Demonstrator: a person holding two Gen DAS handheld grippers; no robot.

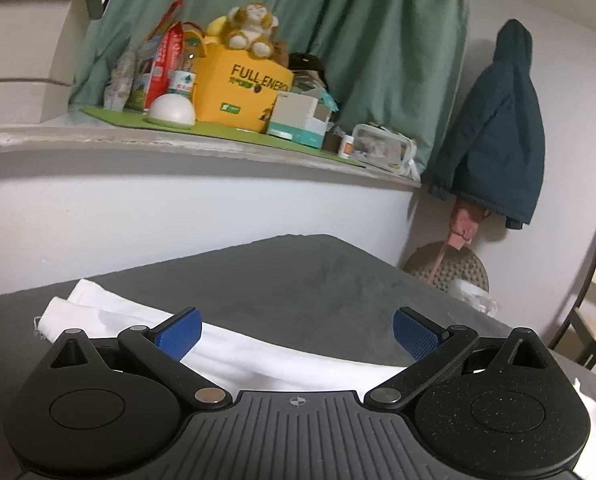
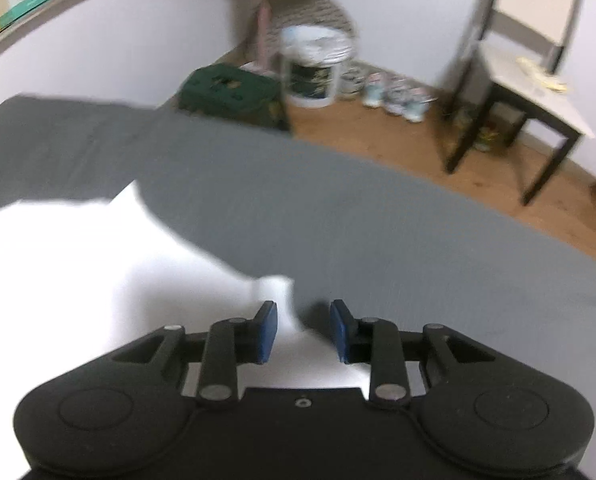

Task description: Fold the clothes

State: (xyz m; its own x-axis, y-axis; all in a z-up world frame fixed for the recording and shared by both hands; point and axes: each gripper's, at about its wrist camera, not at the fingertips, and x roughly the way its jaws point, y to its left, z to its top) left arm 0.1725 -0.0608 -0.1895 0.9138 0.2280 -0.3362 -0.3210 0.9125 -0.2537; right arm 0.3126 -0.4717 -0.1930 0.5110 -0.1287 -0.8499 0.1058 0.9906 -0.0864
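A white garment (image 1: 258, 356) lies flat on the grey bed cover (image 1: 298, 276). My left gripper (image 1: 297, 334) is wide open just above its far edge, holding nothing. In the right wrist view the same white garment (image 2: 78, 280) covers the left of the grey bed cover (image 2: 378, 220). My right gripper (image 2: 304, 330) is open, with a corner of the white cloth between its blue pads (image 2: 268, 332), not clamped. That view is motion-blurred.
A ledge (image 1: 178, 144) behind the bed holds a yellow box (image 1: 242, 88), a plush toy and packets. A dark jacket (image 1: 494, 132) hangs on the wall. Beside the bed stand a green crate (image 2: 234, 92), a white bucket (image 2: 310, 76), and a small table (image 2: 530, 88).
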